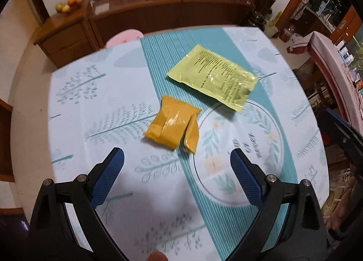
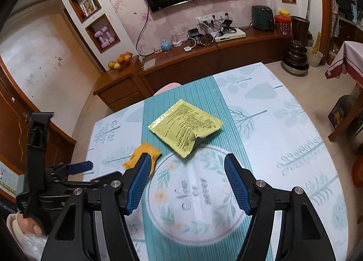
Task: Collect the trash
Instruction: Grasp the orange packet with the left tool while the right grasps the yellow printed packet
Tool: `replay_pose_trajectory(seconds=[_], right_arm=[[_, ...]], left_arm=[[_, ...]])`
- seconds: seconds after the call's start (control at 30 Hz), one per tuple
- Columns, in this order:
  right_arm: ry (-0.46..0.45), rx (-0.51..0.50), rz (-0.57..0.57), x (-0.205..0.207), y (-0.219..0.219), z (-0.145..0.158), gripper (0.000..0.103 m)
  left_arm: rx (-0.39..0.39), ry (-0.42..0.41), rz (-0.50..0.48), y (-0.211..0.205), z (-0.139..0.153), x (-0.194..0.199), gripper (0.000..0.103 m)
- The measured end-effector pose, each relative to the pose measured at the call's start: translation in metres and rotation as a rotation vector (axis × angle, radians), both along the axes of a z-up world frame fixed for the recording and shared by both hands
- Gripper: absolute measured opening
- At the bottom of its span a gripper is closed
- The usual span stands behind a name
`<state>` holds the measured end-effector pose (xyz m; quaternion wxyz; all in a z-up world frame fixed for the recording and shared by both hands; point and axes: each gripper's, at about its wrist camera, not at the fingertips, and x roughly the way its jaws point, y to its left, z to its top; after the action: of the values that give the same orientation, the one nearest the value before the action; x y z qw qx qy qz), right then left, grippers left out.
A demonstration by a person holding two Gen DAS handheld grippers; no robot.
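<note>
From the left wrist, the left tongs (image 1: 177, 161) hang spread above the tabletop (image 1: 95, 106), the orange packet (image 1: 173, 126) just beyond them; centre over it, then pinch.

From the right wrist, the right tongs (image 2: 187, 168) stand spread, the yellow sachet (image 2: 186, 124) farther off.

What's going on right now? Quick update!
Both claws, left and right, open, empty. Orange packet and yellow pouch lie on table. Nothing blocking.

Bare tablecloth (image 1: 95, 106) around both packets (image 1: 173, 128)
</note>
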<state>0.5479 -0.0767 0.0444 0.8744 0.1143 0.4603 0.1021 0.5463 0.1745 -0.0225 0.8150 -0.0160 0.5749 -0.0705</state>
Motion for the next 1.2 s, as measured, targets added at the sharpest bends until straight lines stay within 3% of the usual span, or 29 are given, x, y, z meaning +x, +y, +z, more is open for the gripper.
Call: replay_pose_trajectory(seconds=[0.3, 0.53, 0.67, 0.77, 0.83, 1.0, 1.2], right_arm=[[0.037, -0.01, 0.007, 0.043, 0.005, -0.048, 0.068], [0.056, -0.032, 0.042, 0.063, 0.013, -0.071, 0.068], [0.058, -0.056, 0.075, 0.074, 0.021, -0.078, 0.082], [0.054, -0.086, 0.112, 0.085, 0.03, -0.083, 0.086], [0.049, -0.101, 0.141, 0.091, 0.037, -0.085, 0.087], [0.041, -0.16, 0.22, 0.111, 0.057, -0.097, 0.092], [0.065, -0.217, 0.321, 0.138, 0.08, -0.124, 0.093]], left_arm=[[0.022, 0.108, -0.002, -0.016, -0.077, 0.049, 0.093], [0.063, 0.112, 0.01, -0.021, -0.104, 0.065, 0.093], [0.074, 0.092, 0.024, -0.022, -0.107, 0.07, 0.089], [0.09, 0.059, 0.026, -0.021, -0.104, 0.069, 0.07], [0.084, 0.033, 0.014, -0.022, -0.099, 0.069, 0.046], [0.019, 0.04, 0.039, -0.01, -0.094, 0.069, 0.015], [-0.067, 0.071, 0.113, 0.02, -0.095, 0.064, 0.013]])
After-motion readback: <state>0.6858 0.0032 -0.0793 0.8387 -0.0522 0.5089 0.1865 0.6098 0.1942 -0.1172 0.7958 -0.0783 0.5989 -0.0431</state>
